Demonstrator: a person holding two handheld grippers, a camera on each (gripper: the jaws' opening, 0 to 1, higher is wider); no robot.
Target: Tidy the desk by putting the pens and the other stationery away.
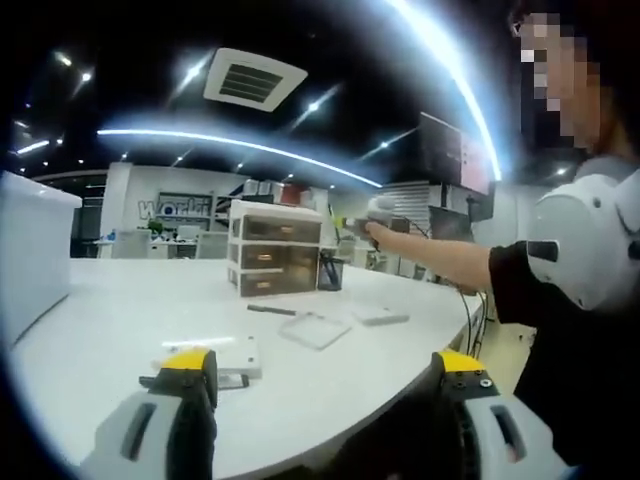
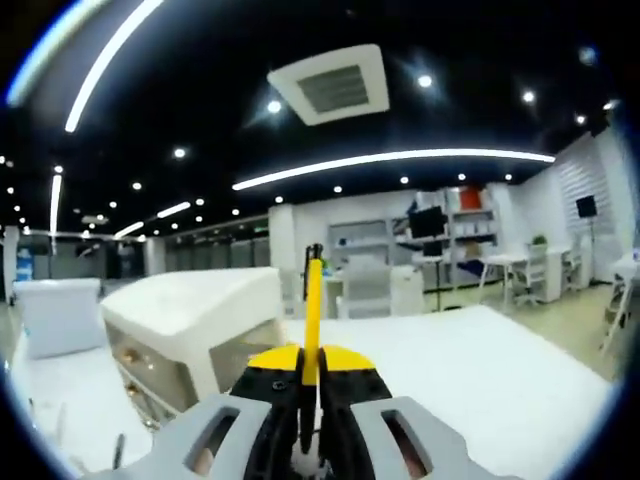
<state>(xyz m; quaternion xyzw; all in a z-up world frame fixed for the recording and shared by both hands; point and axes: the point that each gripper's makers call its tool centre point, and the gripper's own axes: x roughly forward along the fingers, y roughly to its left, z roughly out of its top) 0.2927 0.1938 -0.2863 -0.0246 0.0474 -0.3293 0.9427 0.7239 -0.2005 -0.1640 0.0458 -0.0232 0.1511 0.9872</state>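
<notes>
Desk [image 1: 120,330]: white, ahead of left tongs [image 1: 320,375], jaws apart.
Drawer unit [image 2: 190,330]: left of right tongs [image 2: 312,365].
Pen cup [image 1: 330,272]: beside the drawers, contents indistinct.
Yellow pen [image 2: 313,300]: upright, clamped by right tongs.

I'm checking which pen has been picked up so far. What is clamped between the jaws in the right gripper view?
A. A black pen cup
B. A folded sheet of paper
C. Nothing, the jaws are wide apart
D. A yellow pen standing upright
D: in the right gripper view, the right gripper has its yellow-tipped jaws closed on a yellow pen that rises upright, near the drawer unit.
</notes>
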